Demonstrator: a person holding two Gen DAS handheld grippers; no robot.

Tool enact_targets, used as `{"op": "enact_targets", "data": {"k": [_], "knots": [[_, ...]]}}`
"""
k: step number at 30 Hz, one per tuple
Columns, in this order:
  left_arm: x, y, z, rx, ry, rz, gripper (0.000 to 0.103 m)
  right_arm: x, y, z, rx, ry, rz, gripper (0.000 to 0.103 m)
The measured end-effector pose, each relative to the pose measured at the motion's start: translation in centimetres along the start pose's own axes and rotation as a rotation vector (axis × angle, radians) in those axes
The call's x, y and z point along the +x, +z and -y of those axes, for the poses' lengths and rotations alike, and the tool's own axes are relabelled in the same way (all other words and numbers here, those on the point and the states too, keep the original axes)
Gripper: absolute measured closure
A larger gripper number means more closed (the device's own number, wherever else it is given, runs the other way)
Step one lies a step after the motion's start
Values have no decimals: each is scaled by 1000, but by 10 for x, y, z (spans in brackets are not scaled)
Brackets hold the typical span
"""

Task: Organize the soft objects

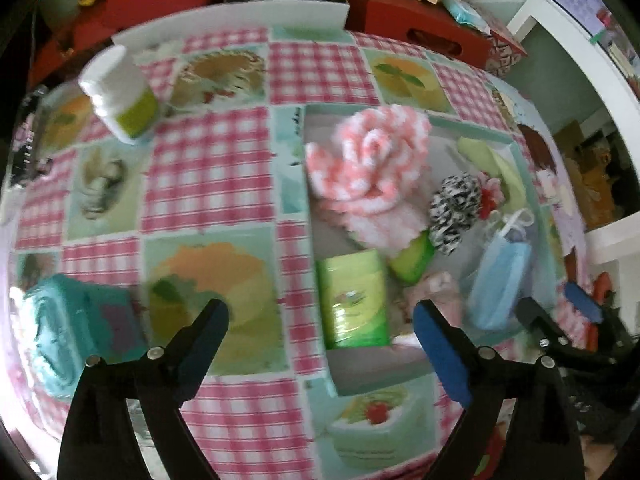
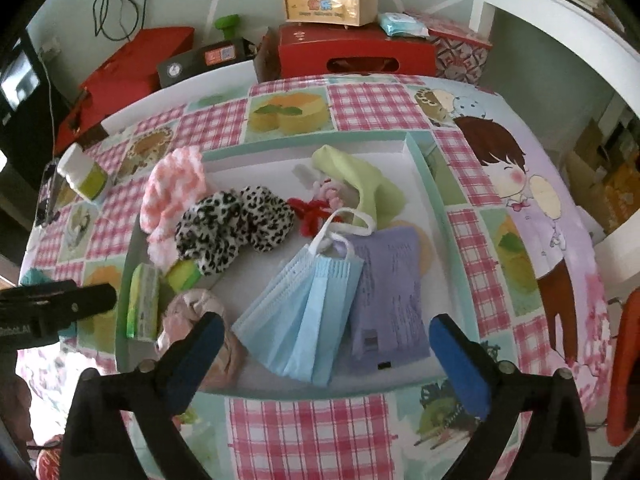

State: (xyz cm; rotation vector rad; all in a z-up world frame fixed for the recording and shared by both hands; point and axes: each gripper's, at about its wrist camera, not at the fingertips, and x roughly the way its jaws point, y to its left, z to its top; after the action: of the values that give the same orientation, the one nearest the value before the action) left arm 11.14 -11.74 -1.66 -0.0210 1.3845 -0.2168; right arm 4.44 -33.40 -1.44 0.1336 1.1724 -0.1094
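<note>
with both the left gripper (image 1: 320, 320) and right gripper (image 2: 326, 334) spread wide and empty over the tray (image 2: 420, 168) (already holding the blue masks (image 2: 304, 320)), the teal packet (image 1: 68, 332) still outside likely wants fetching next, squarely.

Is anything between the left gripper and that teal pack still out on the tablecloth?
Nothing visible. The left gripper is open and empty; the teal pack lies beside its left finger on bare tablecloth, outside the tray.
</note>
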Motion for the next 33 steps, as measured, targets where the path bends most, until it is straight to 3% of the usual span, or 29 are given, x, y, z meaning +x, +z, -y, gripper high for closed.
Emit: {"op": "enact_targets", "data": {"k": [19, 33], "knots": [[-21, -68, -21, -18, 99, 66, 9, -26, -37, -41, -65, 22, -11, 0], [-30, -96, -43, -60, 201, 129, 9, -30, -58, -55, -88, 3, -22, 0]]}}
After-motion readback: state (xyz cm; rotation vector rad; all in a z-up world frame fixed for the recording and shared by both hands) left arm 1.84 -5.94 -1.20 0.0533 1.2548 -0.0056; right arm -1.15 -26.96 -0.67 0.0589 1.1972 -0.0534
